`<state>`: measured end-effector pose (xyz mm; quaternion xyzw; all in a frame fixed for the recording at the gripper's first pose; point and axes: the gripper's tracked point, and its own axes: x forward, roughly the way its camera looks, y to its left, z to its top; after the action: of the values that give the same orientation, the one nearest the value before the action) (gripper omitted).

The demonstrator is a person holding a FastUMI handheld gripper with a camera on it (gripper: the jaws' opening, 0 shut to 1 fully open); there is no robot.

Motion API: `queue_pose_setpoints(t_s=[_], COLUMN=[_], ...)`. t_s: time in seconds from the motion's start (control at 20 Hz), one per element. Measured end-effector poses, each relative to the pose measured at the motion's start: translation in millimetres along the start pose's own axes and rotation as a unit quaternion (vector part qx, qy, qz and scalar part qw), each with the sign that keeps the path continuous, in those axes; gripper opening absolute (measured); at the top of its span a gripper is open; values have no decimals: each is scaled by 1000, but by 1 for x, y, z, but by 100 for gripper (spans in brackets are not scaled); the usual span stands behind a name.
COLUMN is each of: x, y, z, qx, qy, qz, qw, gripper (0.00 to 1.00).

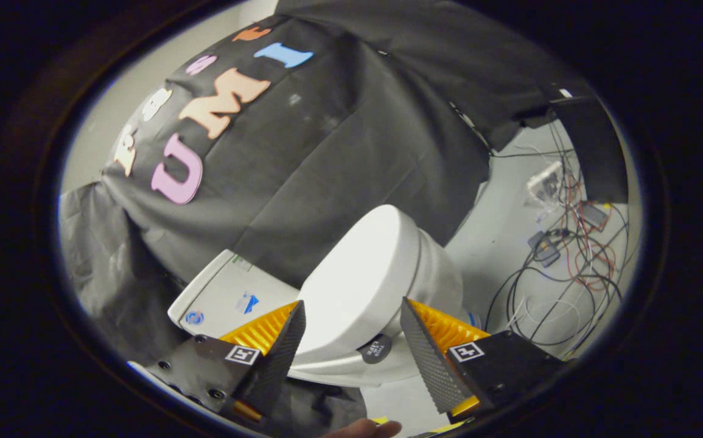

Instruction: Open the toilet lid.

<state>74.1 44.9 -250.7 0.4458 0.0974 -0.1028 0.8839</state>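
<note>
Toilet lid, white and rounded, is seen lying flat and closed on the seat, so by this view the opening is judged not yet begun and the whole lift is left to be done. The lid's front edge is framed between and just beyond the two fingertips of the claw, with the white tank off past the left finger. The claw is held wide open and nothing is gripped.
</note>
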Motion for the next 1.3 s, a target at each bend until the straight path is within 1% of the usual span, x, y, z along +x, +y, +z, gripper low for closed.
queue_pose_setpoints(t_s=[0.25, 0.45, 0.5, 0.6, 0.65, 0.7, 0.75, 0.8, 0.9, 0.95, 1.0, 1.1, 1.15, 1.2, 1.25, 1.3], x=[6, 17, 21, 30, 32, 36, 38, 37, 44, 42, 44, 45, 44, 47, 48, 55], y=[-17, -33, -36, -32, -26, -23, -27, -32, -35, -36, -33, -25, -26, -26, -25, -14], z=[-27, -38, -44, -56, -59, -63, -71, -68, -66, -75, -76, -96, -93, -89, -87, -83], qx=[71, 129, 143, 162, 175, 183, 185, 195, 239, 250, 247, 213, 206, 208, 204, 220], qy=[42, 52, 65, 76, 75, 75, 76, 57, 42, 50, 57, 91, 91, 94, 92, 79], qz=[-8, -23, -27, -11, 4, 10, 11, 13, 11, 12, 14, 18, 14, 13, 14, 40], qw=[997, 990, 987, 984, 982, 980, 980, 979, 970, 967, 967, 973, 974, 974, 974, 972], gripper=[97, 95, 91, 83, 83, 84, 84, 84, 83, 75, 66, 49, 40, 40, 30, 21])
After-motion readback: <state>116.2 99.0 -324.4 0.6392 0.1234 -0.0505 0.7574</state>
